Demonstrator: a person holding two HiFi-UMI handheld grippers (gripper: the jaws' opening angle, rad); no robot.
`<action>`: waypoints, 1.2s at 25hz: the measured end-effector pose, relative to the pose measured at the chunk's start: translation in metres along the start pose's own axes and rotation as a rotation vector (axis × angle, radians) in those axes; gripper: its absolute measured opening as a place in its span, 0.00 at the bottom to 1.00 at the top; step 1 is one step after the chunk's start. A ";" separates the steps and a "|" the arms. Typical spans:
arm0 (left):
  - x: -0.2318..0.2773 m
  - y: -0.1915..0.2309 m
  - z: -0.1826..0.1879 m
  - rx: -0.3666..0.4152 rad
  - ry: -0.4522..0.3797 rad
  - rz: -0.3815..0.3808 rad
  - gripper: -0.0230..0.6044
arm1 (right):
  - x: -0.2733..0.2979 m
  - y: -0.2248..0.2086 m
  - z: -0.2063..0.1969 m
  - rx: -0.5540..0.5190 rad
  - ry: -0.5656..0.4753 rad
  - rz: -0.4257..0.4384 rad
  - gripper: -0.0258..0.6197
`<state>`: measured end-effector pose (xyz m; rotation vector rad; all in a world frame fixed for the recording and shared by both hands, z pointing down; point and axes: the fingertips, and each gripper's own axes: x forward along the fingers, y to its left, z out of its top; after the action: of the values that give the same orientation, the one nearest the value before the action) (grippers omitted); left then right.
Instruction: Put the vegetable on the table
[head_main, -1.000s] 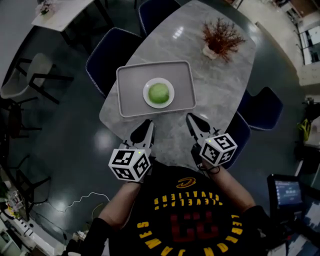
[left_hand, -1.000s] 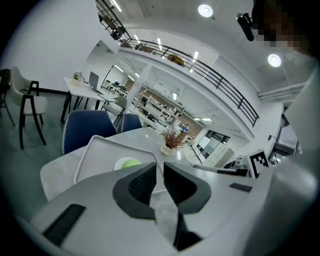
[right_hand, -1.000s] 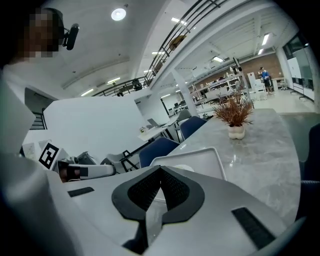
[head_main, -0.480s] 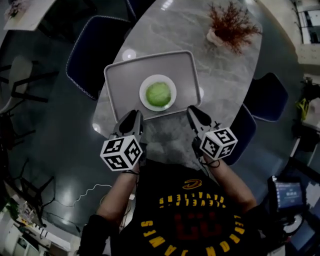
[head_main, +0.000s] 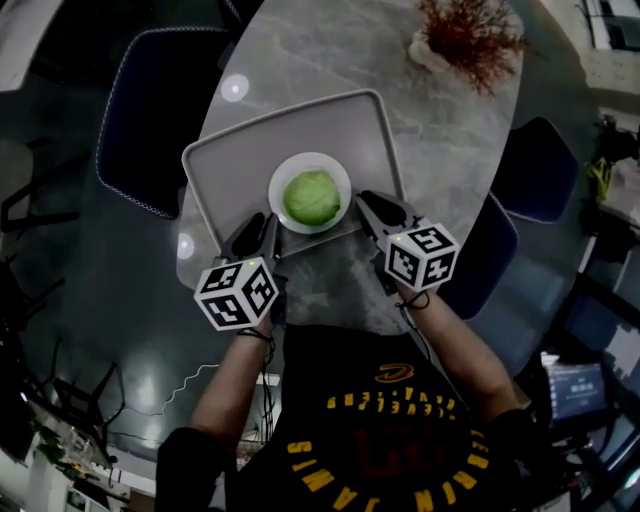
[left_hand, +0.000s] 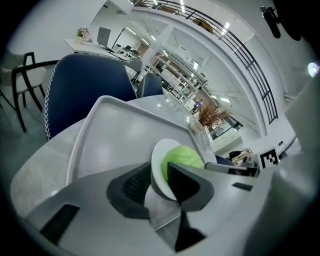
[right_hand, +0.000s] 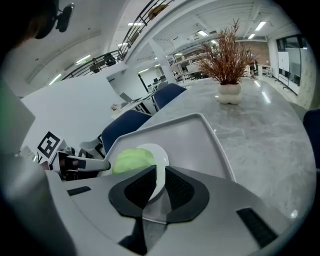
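Open-plan office with white walls and ceiling lights, and everything sits on a grey marble-look oval table (head_main: 440, 120).

Left gripper (left_hand: 159, 177) has its jaws closed down on the near-left rim of the white plate (head_main: 310, 157), with the thin edge pinched between the dark ribbed pads. Right gripper (right_hand: 156, 182) does the same on the near-right rim, again with the edge caught between its pads. So it's a two-sided pinch on one plate, and the cabbage (head_main: 312, 197) sits in the middle of it, round, pale green and a bit crinkly.

The plate rests on a grey tray (head_main: 230, 160), a smooth rounded rectangle with a raised lip, which lies on the near part of the table.

My take on doing this bit well: that plate looks glossy and hard, so the grip is probably slippery. I'd lift both sides together and keep it level, or the round head rolls off. It also has to clear the tray lip before going sideways to bare tabletop, and there's room to the right.

Further out there's a dried reddish plant (head_main: 465, 35) in a small white pot at the far right, and blue chairs (head_main: 140, 120) round the edges.
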<state>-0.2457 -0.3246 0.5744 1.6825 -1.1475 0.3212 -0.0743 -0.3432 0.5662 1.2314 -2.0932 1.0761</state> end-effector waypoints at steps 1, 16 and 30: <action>0.005 0.002 -0.002 0.000 0.017 0.005 0.19 | 0.007 -0.002 -0.003 0.006 0.015 -0.001 0.13; 0.024 0.003 -0.016 0.028 0.157 -0.011 0.19 | 0.030 -0.007 -0.016 0.004 0.158 -0.010 0.13; 0.029 0.006 -0.021 -0.236 0.179 -0.085 0.09 | 0.035 -0.009 -0.022 0.269 0.222 0.088 0.10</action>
<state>-0.2295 -0.3225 0.6071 1.4599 -0.9399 0.2663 -0.0832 -0.3453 0.6074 1.0872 -1.8936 1.5008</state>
